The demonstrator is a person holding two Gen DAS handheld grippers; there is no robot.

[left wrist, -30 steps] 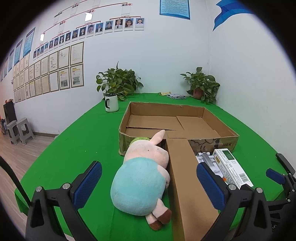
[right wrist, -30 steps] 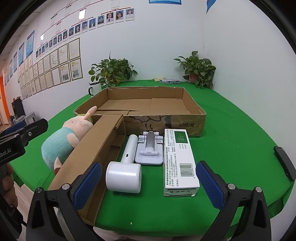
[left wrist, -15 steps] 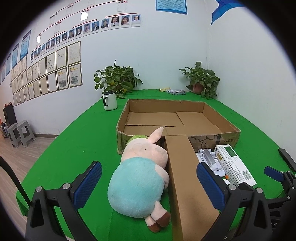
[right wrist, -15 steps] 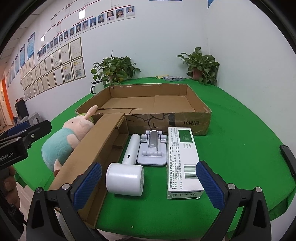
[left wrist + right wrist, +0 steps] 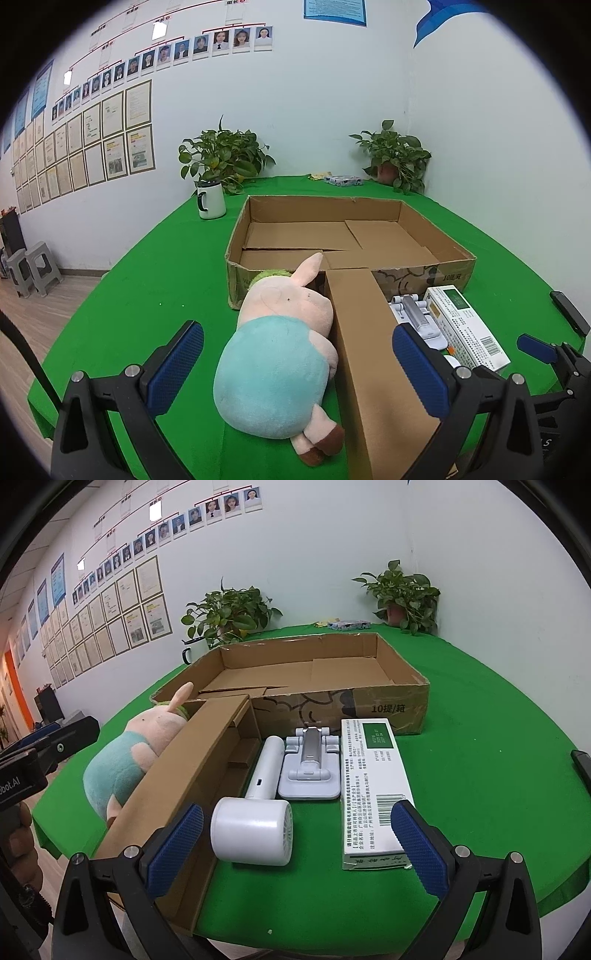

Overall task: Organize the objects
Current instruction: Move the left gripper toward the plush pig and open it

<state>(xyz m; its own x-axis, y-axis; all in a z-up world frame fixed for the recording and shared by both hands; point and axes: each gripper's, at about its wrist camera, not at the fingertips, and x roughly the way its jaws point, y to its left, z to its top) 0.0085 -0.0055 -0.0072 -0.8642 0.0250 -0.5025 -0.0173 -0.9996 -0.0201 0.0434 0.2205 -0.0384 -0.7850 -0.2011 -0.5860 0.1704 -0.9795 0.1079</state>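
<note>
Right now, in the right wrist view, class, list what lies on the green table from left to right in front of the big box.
Plush pig → long cardboard flap → white handheld fan → folding stand → white medicine box.

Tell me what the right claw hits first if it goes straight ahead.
Most likely the white handheld fan, lying just ahead between the open right claw fingers; its round head looks nearest. Depth is uncertain in this fisheye view.

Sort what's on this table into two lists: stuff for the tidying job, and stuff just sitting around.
For the job:
plush pig
handheld fan
folding stand
medicine carton
cardboard box

Lying about:
white mug
potted plants
small packet
</note>
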